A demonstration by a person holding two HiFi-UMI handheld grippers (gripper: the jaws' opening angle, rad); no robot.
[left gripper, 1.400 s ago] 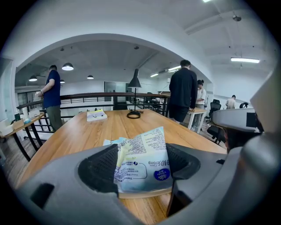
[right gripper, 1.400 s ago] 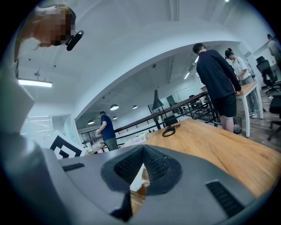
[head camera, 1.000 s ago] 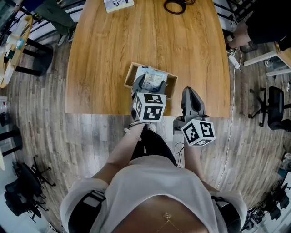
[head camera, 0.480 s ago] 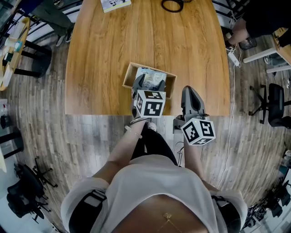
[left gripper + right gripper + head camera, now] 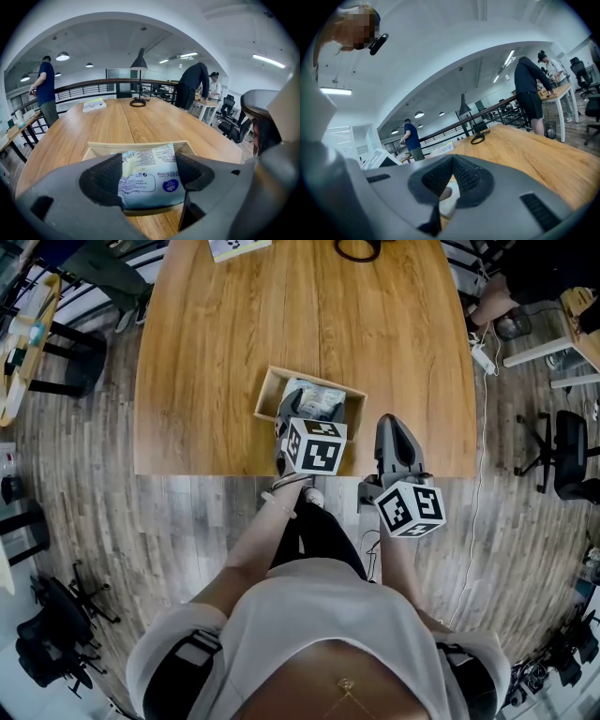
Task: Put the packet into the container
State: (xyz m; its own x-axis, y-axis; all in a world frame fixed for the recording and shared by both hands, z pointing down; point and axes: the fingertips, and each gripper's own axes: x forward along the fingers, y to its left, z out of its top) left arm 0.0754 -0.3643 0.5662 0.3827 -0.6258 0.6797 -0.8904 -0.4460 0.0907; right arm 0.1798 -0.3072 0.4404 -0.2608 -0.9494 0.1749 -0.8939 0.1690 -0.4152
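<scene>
Seemingly light and soft, the packet (image 5: pixel 147 185) is clamped across its width by the left gripper (image 5: pixel 150 165), with the container (image 5: pixel 103 148) at twelve o'clock. The right gripper (image 5: pixel 450 174) is seen closed, empty.

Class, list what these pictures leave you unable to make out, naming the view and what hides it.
Floor of the container: head view, covered by left tool and packet.
Print on the packet: left gripper view, too small.
The booklet: head view, cut off by top edge.
The container: right gripper view, largely behind the shut right tool.
</scene>
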